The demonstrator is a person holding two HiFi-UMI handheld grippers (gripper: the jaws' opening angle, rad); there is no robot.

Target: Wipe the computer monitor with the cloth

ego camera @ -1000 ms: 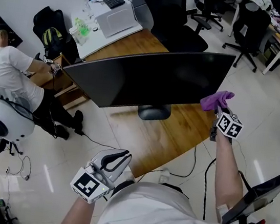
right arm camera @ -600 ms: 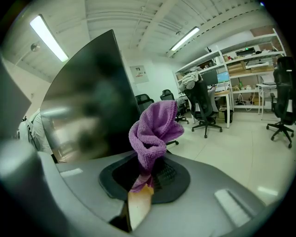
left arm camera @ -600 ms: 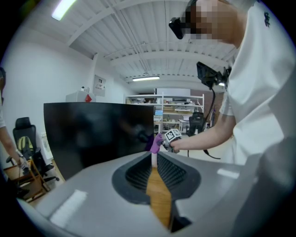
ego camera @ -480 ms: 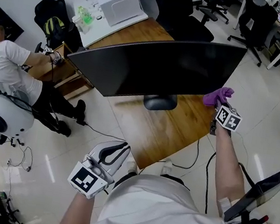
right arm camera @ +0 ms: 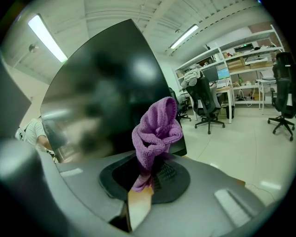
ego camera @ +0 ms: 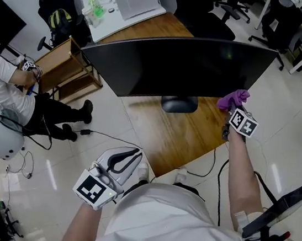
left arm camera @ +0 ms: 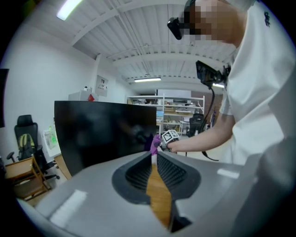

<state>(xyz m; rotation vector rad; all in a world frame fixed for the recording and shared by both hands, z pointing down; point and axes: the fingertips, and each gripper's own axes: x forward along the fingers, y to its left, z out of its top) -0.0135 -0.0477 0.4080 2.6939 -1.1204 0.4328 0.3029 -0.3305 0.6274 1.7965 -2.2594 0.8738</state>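
Jaws, left gripper view: left gripper [left arm camera: 154,159] closed tip to tip, nothing between them; wooden desk [left arm camera: 159,199] shows through the wedge behind the tips. Monitor [left arm camera: 106,134] stands beyond.

Right gripper view: right gripper [right arm camera: 144,178] clamped on a purple cloth [right arm camera: 156,129], which bunches upward in front of the dark monitor [right arm camera: 101,92].

Head view: cloth [ego camera: 232,99] at the monitor's [ego camera: 181,65] lower right corner, above the desk's [ego camera: 176,137] right edge; contact uncertain. Left gripper [ego camera: 134,155] held low, off the desk's near edge.
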